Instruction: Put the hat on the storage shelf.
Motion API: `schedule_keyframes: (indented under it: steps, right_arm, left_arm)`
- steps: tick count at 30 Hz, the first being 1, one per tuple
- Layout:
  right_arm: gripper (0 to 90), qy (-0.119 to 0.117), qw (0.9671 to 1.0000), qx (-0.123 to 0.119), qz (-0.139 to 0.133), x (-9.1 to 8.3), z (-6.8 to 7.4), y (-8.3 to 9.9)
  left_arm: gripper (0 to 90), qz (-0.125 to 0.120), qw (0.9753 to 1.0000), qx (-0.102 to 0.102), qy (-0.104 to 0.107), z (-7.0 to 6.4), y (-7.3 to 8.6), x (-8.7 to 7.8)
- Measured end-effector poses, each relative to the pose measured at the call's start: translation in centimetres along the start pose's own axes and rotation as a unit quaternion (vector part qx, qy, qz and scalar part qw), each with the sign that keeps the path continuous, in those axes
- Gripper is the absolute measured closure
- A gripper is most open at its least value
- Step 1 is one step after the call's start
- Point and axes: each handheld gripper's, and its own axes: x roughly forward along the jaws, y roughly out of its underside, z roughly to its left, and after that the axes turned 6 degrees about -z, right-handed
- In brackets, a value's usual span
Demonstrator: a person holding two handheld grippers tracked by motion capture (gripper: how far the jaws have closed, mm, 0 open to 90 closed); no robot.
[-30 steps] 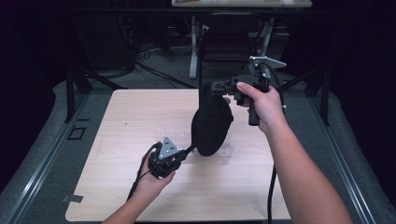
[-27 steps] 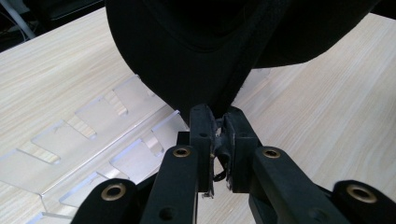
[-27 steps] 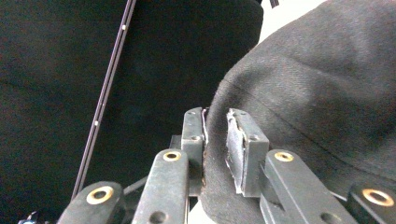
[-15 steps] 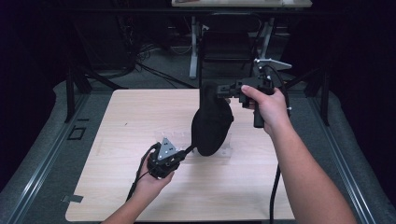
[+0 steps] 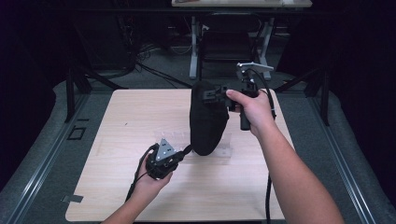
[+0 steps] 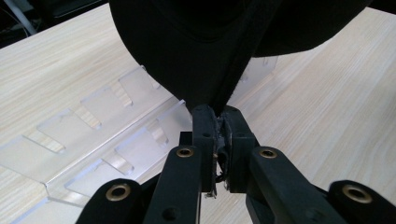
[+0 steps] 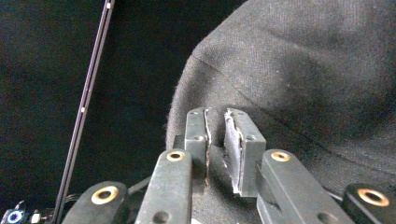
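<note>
Mid-lift: black cap (image 5: 208,119) pinched by left tongs (image 6: 217,122) below, right tongs (image 7: 216,133) above; next, lowering toward bench (image 5: 116,121).

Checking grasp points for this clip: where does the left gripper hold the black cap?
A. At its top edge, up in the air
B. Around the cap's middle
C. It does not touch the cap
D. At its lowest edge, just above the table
D: the left gripper has its jaws pinched on the bottom edge of the black cap, low over the table beside the clear plastic rack.
</note>
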Motion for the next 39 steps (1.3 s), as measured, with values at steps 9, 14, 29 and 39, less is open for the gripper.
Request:
schedule_keyframes:
  steps: [9,14,29,39]
  right_arm:
    - [78.2,-0.001,0.9998,-0.010,0.020,1.7,0.8,0.5]
    - [78.0,0.003,0.9998,-0.011,0.014,1.3,0.6,0.4]
    - [77.8,0.013,0.9999,-0.004,0.001,-0.3,-0.6,0.3]
    - [76.2,0.042,0.9989,-0.020,-0.009,-1.5,-1.2,0.9]
  left_arm:
    - [86.2,0.005,1.0000,0.000,-0.004,0.3,0.7,-0.1]
    - [86.5,0.012,0.9995,0.022,-0.017,0.1,1.1,0.0]
    - [86.3,0.035,0.9986,0.014,-0.037,0.6,3.4,0.8]
    - [90.0,0.035,0.9990,-0.006,-0.029,1.0,4.5,1.0]
